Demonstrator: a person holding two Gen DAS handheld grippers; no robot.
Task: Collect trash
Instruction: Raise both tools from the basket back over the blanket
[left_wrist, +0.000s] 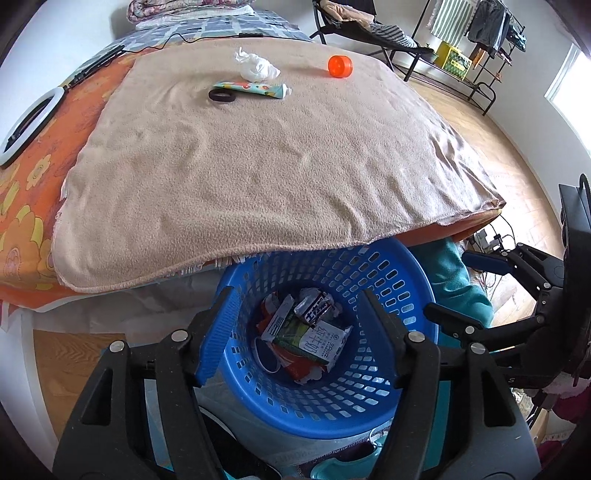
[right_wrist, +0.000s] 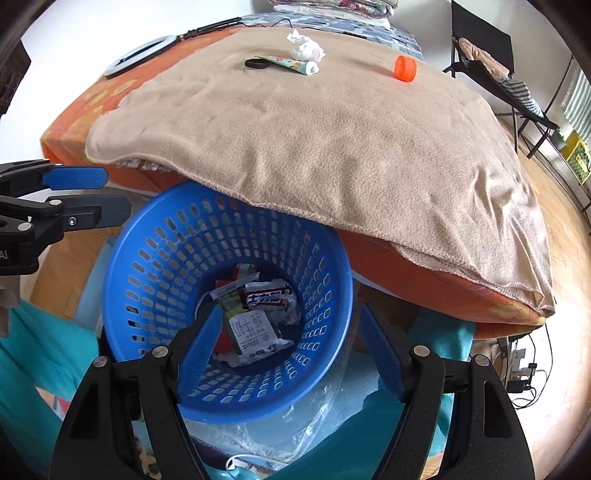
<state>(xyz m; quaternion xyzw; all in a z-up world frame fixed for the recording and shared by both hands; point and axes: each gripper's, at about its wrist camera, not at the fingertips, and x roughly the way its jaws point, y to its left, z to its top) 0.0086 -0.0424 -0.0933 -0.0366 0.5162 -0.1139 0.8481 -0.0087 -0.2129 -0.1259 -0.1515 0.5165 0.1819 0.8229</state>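
A blue perforated basket (left_wrist: 406, 295) (right_wrist: 147, 258) stands below the bed's edge and holds several wrappers and a milk carton (left_wrist: 306, 332) (right_wrist: 251, 328). On the tan blanket (left_wrist: 240, 166) (right_wrist: 314, 140) lie a crumpled white tissue (left_wrist: 256, 66) (right_wrist: 306, 47), a patterned tube (left_wrist: 255, 88) (right_wrist: 293, 64), a black ring (left_wrist: 221, 96) (right_wrist: 256, 63) and an orange cap (left_wrist: 340, 66) (right_wrist: 405, 68). My left gripper (left_wrist: 299, 310) is open and empty over the basket. My right gripper (right_wrist: 291, 325) is open and empty over the basket.
A white ring light (left_wrist: 26, 125) (right_wrist: 138, 55) lies on the orange floral sheet. A folding chair (right_wrist: 491, 66) and a clothes rack (left_wrist: 476, 48) stand on the wooden floor to the right. Teal cloth (right_wrist: 48, 369) lies beside the basket.
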